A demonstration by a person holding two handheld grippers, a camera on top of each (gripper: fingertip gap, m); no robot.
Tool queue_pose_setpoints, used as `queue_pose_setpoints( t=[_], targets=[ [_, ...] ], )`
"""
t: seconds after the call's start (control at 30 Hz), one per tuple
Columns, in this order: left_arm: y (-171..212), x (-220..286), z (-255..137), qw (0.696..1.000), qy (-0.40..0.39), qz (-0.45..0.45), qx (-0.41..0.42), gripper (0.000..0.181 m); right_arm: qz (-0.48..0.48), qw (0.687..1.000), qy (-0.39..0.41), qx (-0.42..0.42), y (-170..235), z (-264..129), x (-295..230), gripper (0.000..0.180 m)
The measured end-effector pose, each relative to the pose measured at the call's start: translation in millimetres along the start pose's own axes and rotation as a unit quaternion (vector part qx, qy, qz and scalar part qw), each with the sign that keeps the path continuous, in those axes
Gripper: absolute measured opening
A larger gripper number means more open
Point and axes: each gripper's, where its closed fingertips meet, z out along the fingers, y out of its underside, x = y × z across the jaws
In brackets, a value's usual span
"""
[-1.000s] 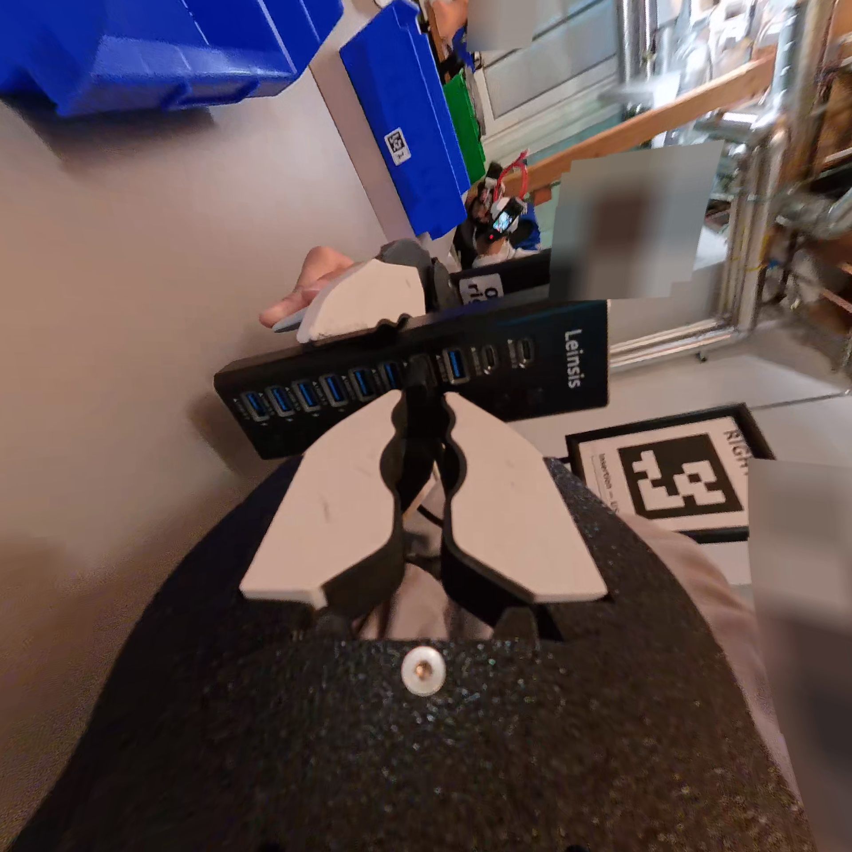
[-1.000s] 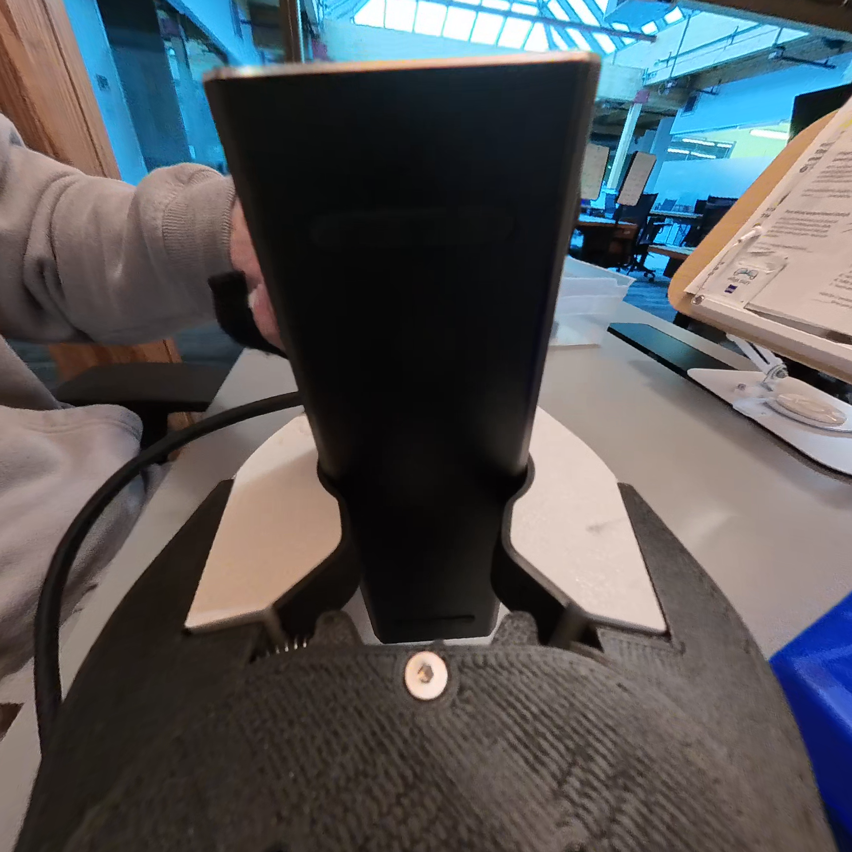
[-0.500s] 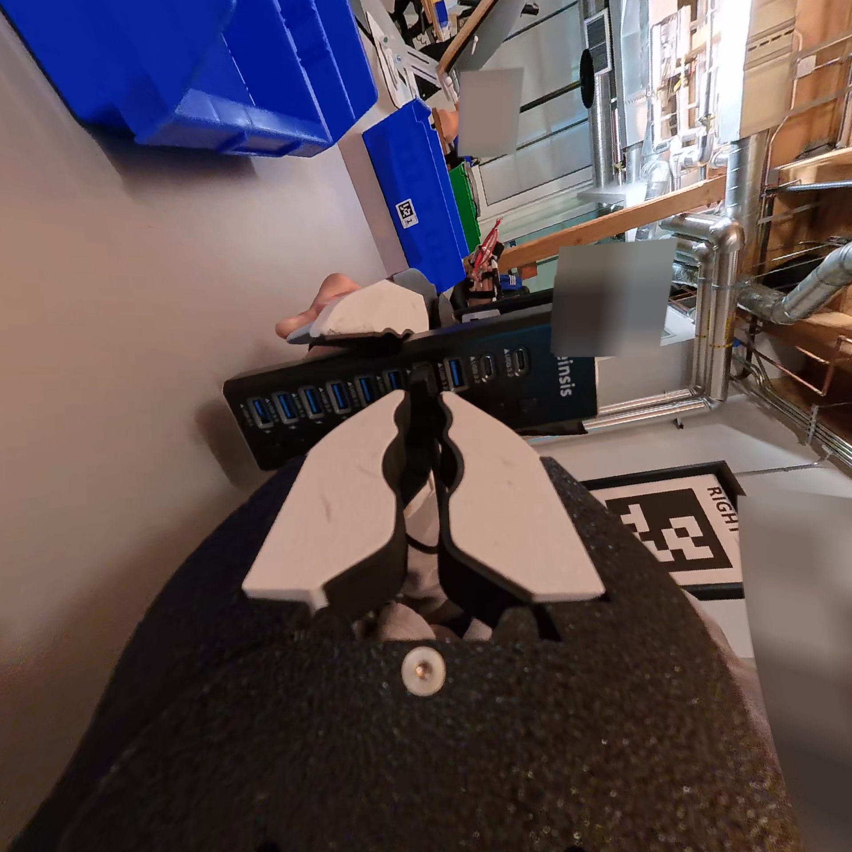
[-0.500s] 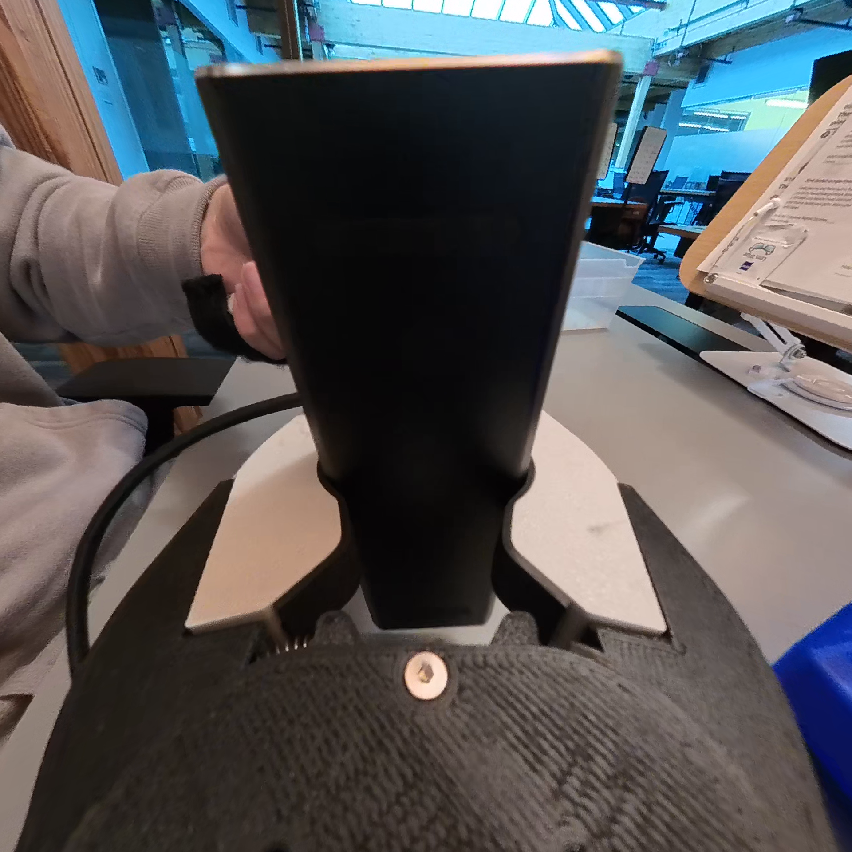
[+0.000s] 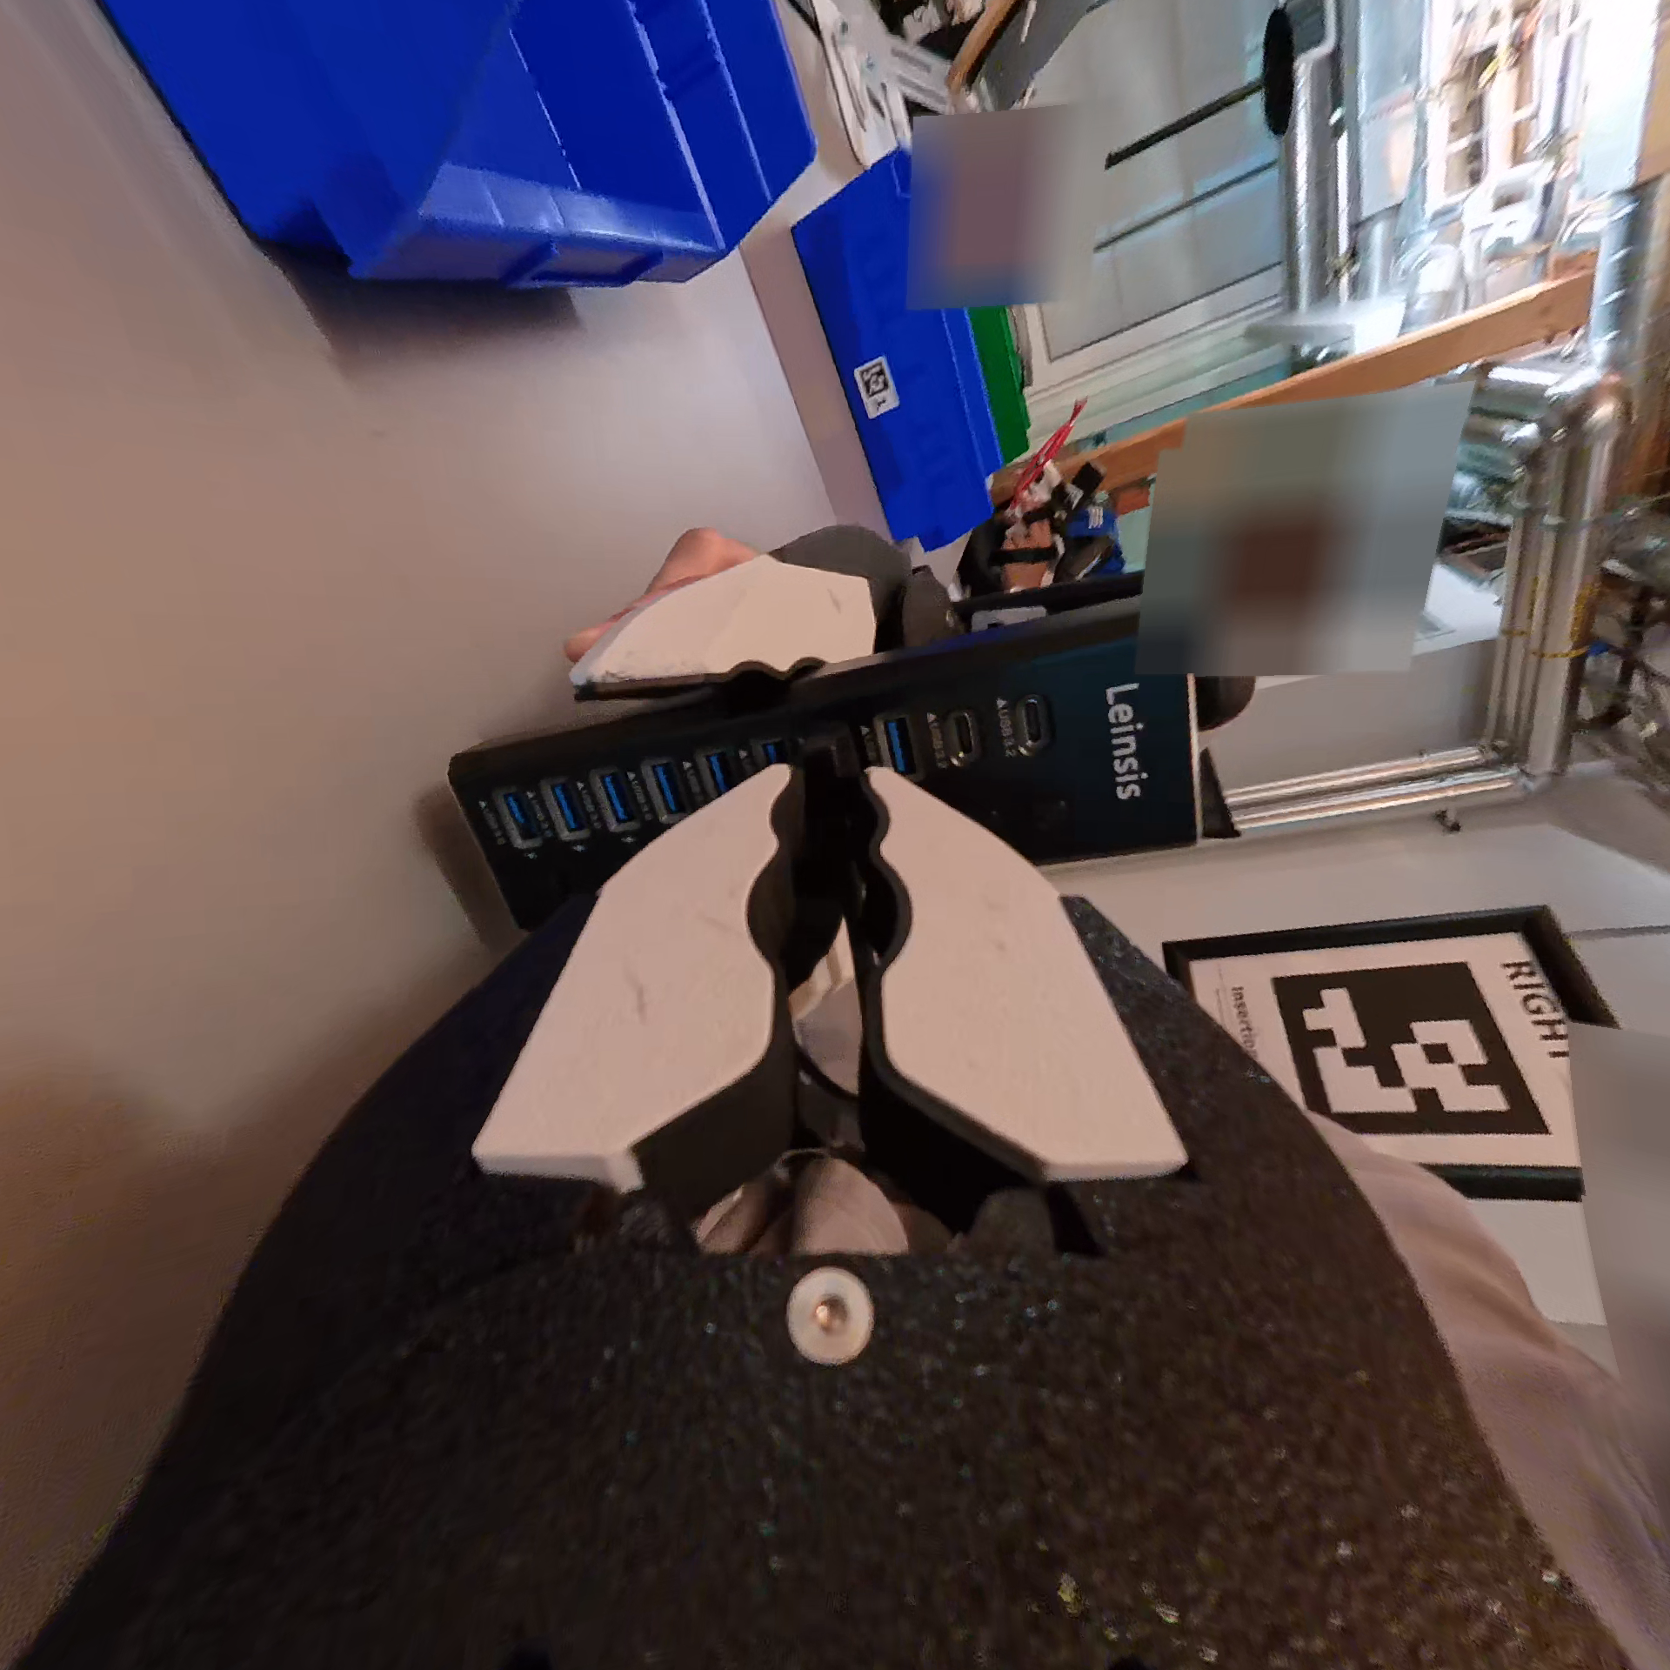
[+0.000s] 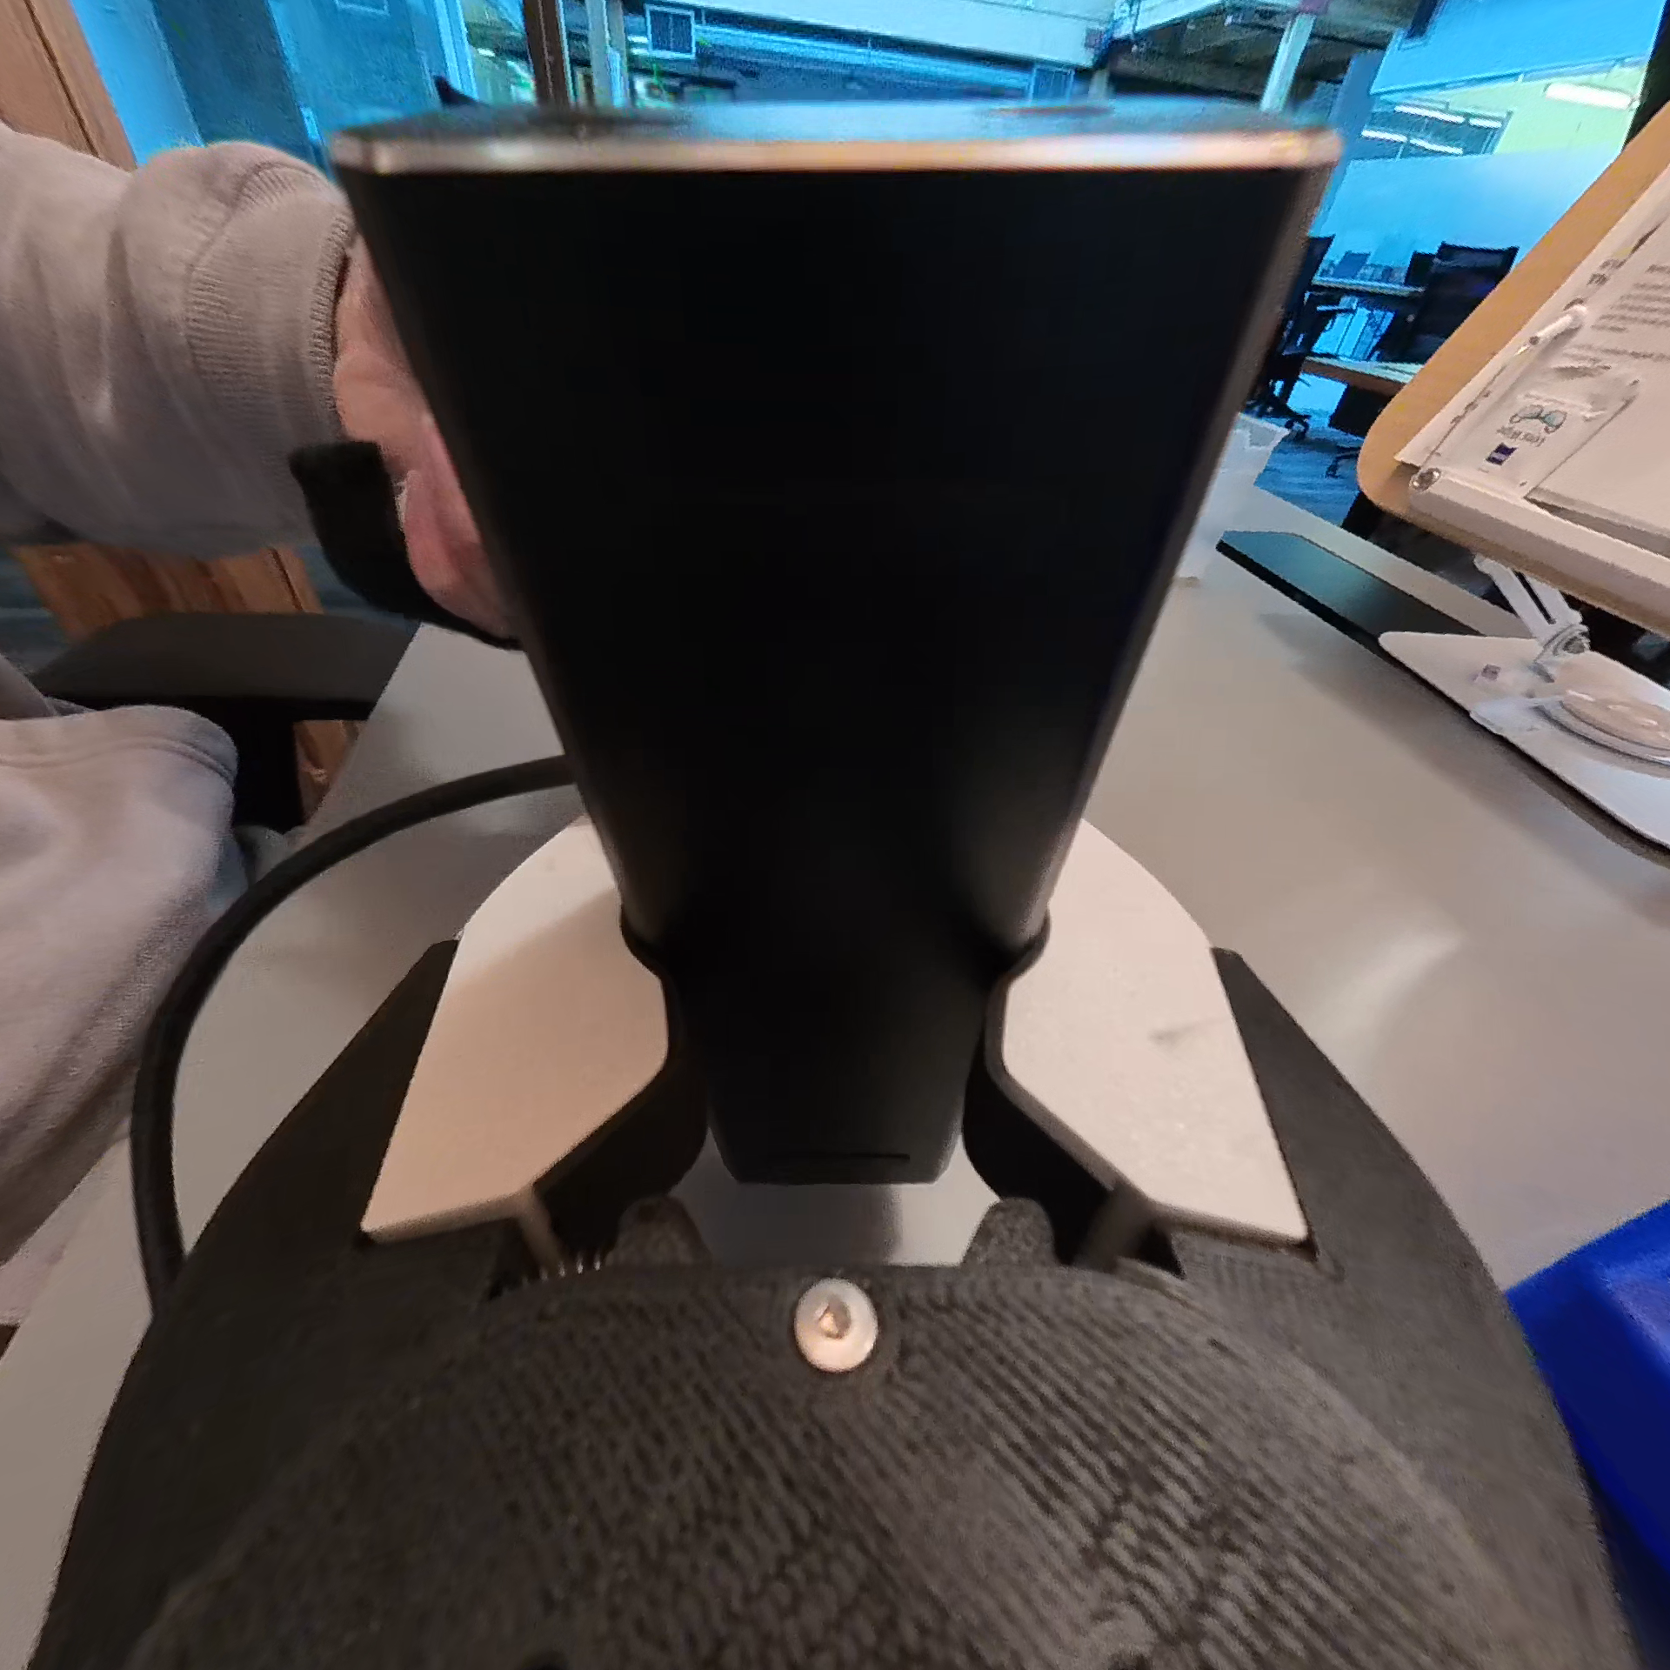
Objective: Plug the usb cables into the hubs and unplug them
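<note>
Left gripper (image 5: 827, 795), fingers closed on a black USB plug (image 5: 824, 818) seated at a port of the black hub (image 5: 1066, 786), among its row of blue ports. Right gripper (image 6: 831, 940), fingers clamped on the sides of the hub (image 6: 831, 560), holding it raised above the grey counter (image 6: 1310, 886). A black cable (image 6: 271, 886) curves at left; blue bins (image 5: 470, 136) stand beyond.

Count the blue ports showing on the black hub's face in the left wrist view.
7. Six ports run in a row on the hub, left of the gripped plug; one sits just right of it. The plug may hide another.
</note>
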Motion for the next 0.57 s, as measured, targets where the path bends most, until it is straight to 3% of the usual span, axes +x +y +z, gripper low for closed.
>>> queue_pose_setpoints(
  t=[0.2,0.33,0.43,0.57],
  targets=[
    [0,4,-3,0.999,0.035,0.000,0.011,0.010,-0.002,1.000,-0.009,0.022,-8,0,-2,0.073],
    [-15,10,-30,0.986,-0.008,0.155,0.063,0.009,0.006,1.000,0.006,0.027,-9,-8,4,0.073],
    [-38,5,-79,0.948,-0.104,0.281,0.110,0.016,0.043,0.997,0.016,0.055,-11,-19,14,0.073],
    [-77,-18,-187,0.852,-0.305,0.393,0.162,0.034,0.059,0.994,0.025,0.084,-17,-27,20,0.073]
  ],
)
